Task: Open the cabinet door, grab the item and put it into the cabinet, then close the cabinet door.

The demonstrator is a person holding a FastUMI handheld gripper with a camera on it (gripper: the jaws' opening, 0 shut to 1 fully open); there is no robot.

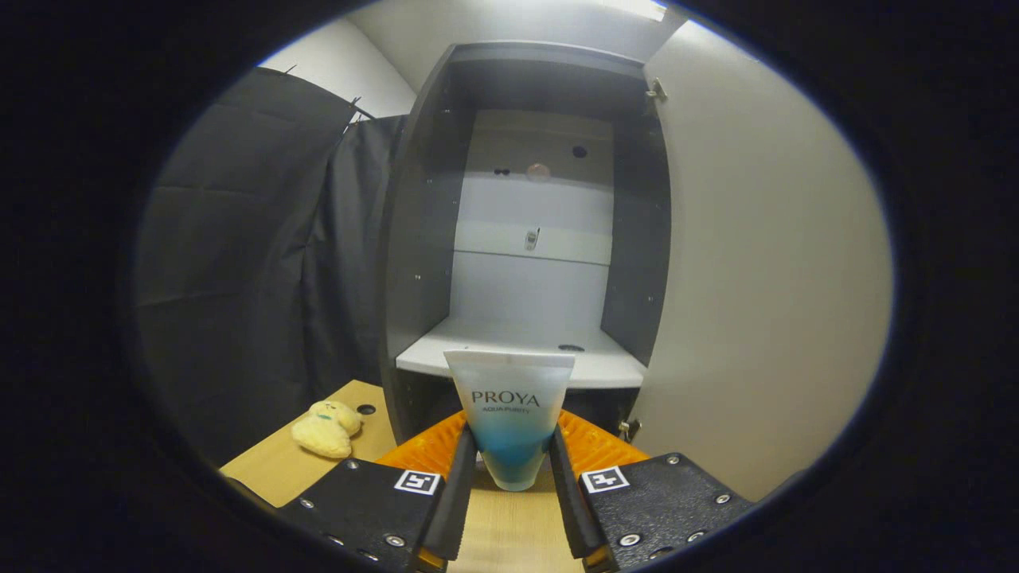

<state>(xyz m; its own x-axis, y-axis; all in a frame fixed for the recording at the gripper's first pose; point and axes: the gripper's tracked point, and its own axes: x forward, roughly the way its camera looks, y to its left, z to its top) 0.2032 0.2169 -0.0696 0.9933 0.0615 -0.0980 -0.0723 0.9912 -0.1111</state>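
**Tube in grip, open cabinet dead ahead**

You have the gripper (513, 469) closed on the tube (510, 414): both fingers (460, 485) press its lower, narrower part from either side. The tube's long axis runs straight up from between the fingers, flat crimped end on top. That top edge overlaps the front lip of the cabinet shelf (521, 358) in view; how far short of the shelf it sits cannot be told.

Cabinet (414, 263): door (764, 278) swung open on the cabinet's right, hinges visible at its top and bottom corners. Interior is clear apart from small fittings on the back panel.

Judgement: the open step is done and the item is grabbed; placing is next. The shelf lies directly beyond the tube, on the fingers' own line, so carry it forward and slightly up so it clears the lip.

A plush toy (325, 428) lies on the wooden table (271, 465), left of the cabinet's base, well off your path.
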